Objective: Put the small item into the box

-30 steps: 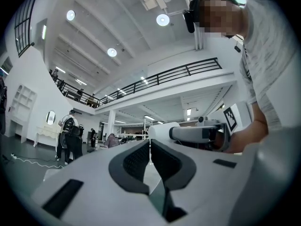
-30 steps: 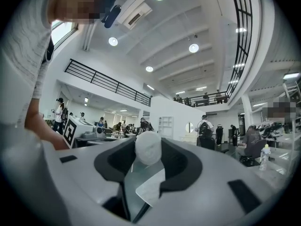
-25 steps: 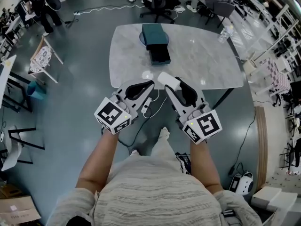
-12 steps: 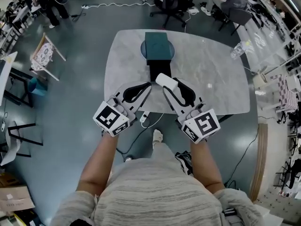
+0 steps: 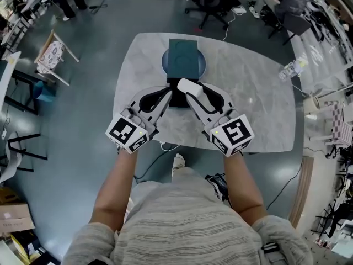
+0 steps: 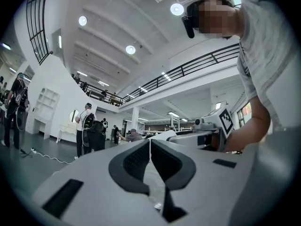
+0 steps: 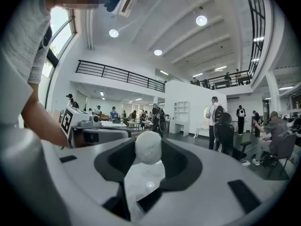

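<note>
the right gripper [image 5: 191, 89] has a small white item [image 7: 148, 147] pinched between its jaws, which stand fairly wide around it. in the right gripper view the item is a rounded, slightly dimpled lump that sticks out past the jaw tips; what it is made of is hard to tell. from the head view it shows as a pale oblong just near of the box [image 5: 186, 57].

the left gripper [image 6: 149, 147] carries nothing: its own view shows the two dark pads brought together at the tips, with only a thin slit lower down.

the box is dark teal and sits on a round grey-blue disc [image 5: 165, 65] toward the far middle of the pale marbled table [image 5: 253, 98]. a black part [image 5: 177, 99] reaches from the box toward the near side. both grippers cover most of it, so whether it is a drawer, a tray or a lid cannot be told. the item is above this black part, not inside the box.

neither gripper view shows the box or the table top; both look out level over a large hall with distant people. a clear bottle [image 5: 290, 69] lies at the table's far right edge, too small to read. the person's forearms [image 5: 113, 192] run from the grippers down to the bottom edge, where the striped shirt is cut off.
</note>
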A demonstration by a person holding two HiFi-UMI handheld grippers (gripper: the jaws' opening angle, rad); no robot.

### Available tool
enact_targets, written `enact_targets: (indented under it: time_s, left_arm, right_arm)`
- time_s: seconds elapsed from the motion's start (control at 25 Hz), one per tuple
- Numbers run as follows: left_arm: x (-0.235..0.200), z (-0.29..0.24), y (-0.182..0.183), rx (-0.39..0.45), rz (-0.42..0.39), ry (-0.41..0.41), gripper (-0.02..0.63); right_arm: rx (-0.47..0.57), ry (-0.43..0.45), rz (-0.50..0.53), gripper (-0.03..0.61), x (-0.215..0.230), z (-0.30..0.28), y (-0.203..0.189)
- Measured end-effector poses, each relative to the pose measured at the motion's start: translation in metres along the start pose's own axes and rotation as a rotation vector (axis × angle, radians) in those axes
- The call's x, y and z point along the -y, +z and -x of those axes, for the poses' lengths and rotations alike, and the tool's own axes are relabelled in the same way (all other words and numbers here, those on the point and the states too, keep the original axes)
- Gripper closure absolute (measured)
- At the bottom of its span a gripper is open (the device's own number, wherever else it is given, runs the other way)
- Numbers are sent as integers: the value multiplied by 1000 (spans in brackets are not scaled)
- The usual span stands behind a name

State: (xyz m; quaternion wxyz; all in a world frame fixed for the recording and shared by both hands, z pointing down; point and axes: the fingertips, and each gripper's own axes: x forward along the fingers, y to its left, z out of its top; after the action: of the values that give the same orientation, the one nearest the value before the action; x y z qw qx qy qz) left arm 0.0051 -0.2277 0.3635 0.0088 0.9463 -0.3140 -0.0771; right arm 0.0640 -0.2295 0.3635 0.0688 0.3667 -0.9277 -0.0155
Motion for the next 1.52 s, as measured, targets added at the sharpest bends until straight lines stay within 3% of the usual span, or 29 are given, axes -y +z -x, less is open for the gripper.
enact_targets:
  time_s: [0.28,1.0,1.52]
  left_arm:
    - [-25,-14,-18,-13,18,54,591]
    - [-79,-43,-54,16,66,67,591]
    - [-98,-48,-69,25,34,61,591]
  right_arm:
    - [-76,48,12,402,23,-30,-28]
    - [-310,45,-15,402,47,-85,-119]
    - [-506,60,0,402,58,-105,-195]
